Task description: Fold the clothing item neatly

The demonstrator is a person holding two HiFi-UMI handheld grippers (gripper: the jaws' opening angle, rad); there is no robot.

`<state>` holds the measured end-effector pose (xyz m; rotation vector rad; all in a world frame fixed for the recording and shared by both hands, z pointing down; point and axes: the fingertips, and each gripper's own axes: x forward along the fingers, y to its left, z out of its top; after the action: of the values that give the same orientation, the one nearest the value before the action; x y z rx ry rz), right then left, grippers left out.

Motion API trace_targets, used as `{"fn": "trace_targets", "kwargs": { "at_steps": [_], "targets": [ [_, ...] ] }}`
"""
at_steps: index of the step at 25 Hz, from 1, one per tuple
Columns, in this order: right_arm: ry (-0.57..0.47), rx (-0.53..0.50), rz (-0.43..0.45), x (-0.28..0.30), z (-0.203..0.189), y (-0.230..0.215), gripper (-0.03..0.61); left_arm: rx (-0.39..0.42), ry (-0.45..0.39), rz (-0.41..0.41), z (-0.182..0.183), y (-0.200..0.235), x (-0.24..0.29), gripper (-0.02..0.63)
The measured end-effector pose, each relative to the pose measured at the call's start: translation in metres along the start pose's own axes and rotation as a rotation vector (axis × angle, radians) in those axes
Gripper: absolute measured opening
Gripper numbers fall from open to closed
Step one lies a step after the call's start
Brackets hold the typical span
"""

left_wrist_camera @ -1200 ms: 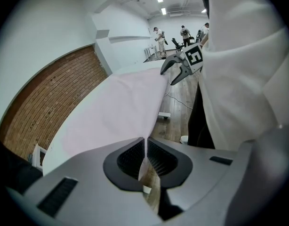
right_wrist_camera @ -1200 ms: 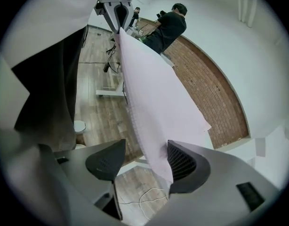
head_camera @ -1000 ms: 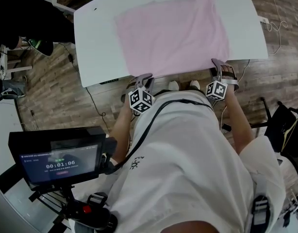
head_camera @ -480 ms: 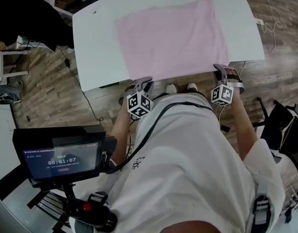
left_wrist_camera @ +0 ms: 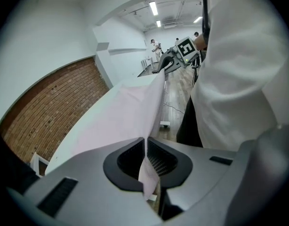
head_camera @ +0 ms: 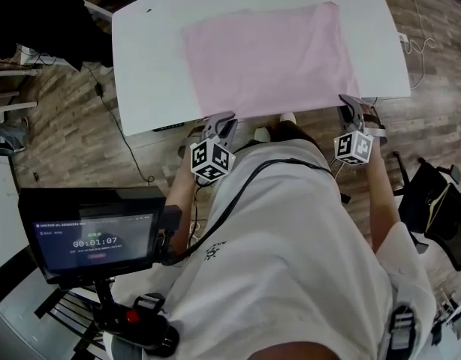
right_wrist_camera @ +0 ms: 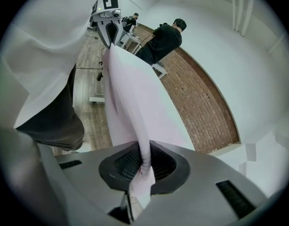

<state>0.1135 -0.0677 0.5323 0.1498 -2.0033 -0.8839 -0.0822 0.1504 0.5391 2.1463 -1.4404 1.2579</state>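
Nearest, the person's white shirt (head_camera: 290, 253) fills the lower part of the head view, with a dark screen (head_camera: 95, 235) on a stand to the left of it.

Just beyond the shirt, both grippers are at the near edge of the white table (head_camera: 148, 66). The left gripper (head_camera: 221, 121) has its jaws closed tight on the near left corner of the pink garment (head_camera: 272, 58). In its own view the thin cloth is pinched between the ribbed pads, and a small tail of it hangs out behind them. The right gripper (head_camera: 351, 105) holds the near right corner. Its jaws have just been closing and now press on a bunched fold of the same cloth, with a loose end hanging behind the pads.

The near hem runs straight from one gripper to the other, so the garment lies just ahead of both and between them. Each gripper view looks along this hem to the other gripper at its far end.

From there the garment spreads away over the table as a flat rectangle. Its far edge stops short of the table's far edge, and bare table shows on the left and a narrower strip on the right.

Around the table is a wooden floor (head_camera: 73, 141), with a thin cable (head_camera: 420, 47) on the far right. A brick wall (left_wrist_camera: 55, 112) shows in the gripper views, and a person in black (right_wrist_camera: 163, 41) stands well away.
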Motion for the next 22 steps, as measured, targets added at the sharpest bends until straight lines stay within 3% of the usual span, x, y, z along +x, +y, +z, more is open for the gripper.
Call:
{"fn": "trace_targets", "kwargs": {
  "at_steps": [11, 22],
  "targets": [
    [-0.091, -0.105, -0.029, -0.006, 0.027, -0.055, 0.040, 0.064, 0.006, 0.117, 0.027, 0.045, -0.029, 0.023],
    [-0.171, -0.205, -0.021, 0.016, 0.073, -0.108, 0.040, 0.208, 0.073, 0.195, 0.033, 0.117, -0.050, 0.023]
  ]
}}
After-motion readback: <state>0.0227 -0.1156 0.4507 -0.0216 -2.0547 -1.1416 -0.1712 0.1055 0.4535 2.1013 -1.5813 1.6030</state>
